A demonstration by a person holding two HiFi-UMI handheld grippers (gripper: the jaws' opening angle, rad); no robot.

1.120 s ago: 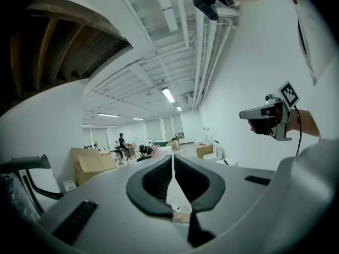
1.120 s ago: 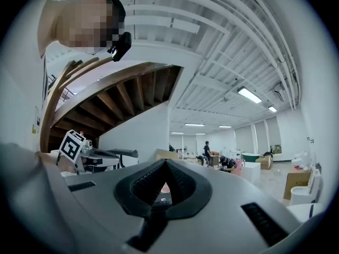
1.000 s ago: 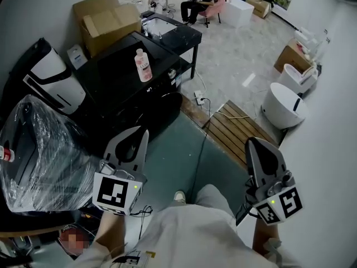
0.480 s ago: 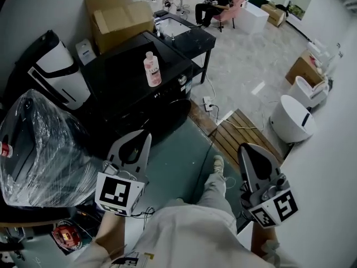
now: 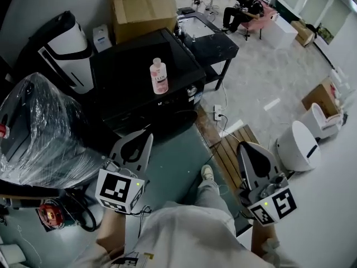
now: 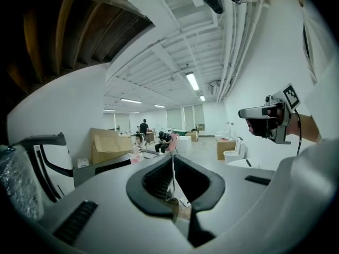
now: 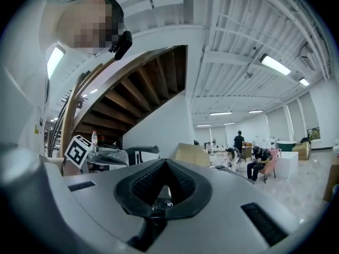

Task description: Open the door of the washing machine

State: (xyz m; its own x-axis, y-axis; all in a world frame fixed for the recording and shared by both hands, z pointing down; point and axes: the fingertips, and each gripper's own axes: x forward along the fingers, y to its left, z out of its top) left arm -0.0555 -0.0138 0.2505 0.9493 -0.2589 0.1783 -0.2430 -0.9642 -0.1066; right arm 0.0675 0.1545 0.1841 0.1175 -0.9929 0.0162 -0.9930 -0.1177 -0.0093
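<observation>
The black washing machine [image 5: 134, 74] stands ahead of me with a pink bottle [image 5: 159, 77] on its top. Its dark front [image 5: 167, 116] faces me and looks closed. My left gripper [image 5: 146, 137] hangs just short of that front, jaws shut with nothing between them. The left gripper view has its tips [image 6: 172, 155] pressed together, with the machine's top [image 6: 103, 165] to their left. Off to the right, over the floor, my right gripper [image 5: 248, 147] is also shut and empty; its tips [image 7: 167, 162] meet in the right gripper view.
A plastic-wrapped bundle [image 5: 44, 127] and a black-and-white appliance [image 5: 64, 43] crowd the left. A cardboard box [image 5: 142, 13] and a black table [image 5: 215, 38] stand behind the machine. A wooden slat platform [image 5: 234, 149], a power strip [image 5: 218, 116] and a white round tub [image 5: 298, 144] lie to the right.
Both grippers and the view have moved forward, so the washing machine sits nearer and more central. My foot has stepped ahead. Both pairs of jaws have stayed shut.
</observation>
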